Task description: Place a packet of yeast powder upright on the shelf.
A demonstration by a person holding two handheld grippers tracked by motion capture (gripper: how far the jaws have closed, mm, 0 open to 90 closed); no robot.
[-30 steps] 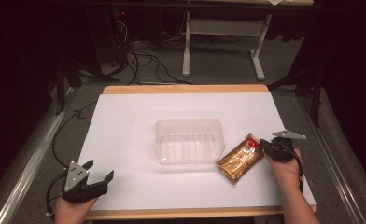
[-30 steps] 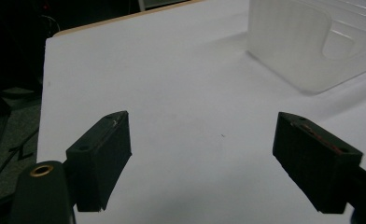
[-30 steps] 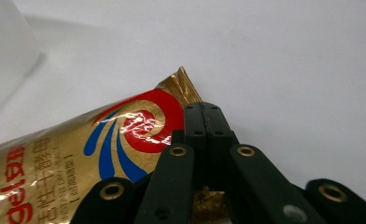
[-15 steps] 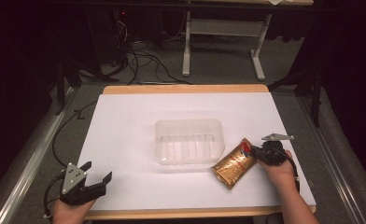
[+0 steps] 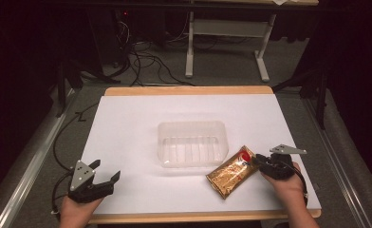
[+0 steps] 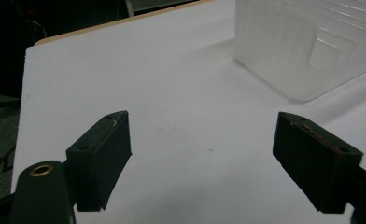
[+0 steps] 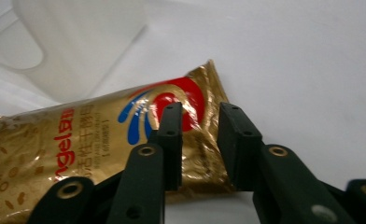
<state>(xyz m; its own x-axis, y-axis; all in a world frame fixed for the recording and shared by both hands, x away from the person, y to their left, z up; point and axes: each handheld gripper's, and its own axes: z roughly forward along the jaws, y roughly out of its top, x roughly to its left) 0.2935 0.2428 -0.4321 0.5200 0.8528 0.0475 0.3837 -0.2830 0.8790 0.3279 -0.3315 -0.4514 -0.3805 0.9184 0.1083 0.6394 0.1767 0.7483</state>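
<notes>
High view, one gold packet, one clear tub

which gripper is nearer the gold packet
Right. The right gripper is at the gold packet, its jaws closed on the packet's red-marked end. The left gripper sits open at the table's near left corner, well away from it.

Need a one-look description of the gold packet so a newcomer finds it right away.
On the white table, find the clear plastic tub at its centre. Just off the tub's near right corner lies the gold packet, flat and slantwise, one end between the jaws of the right gripper. It alone is shiny gold, with a red and blue swirl.
</notes>
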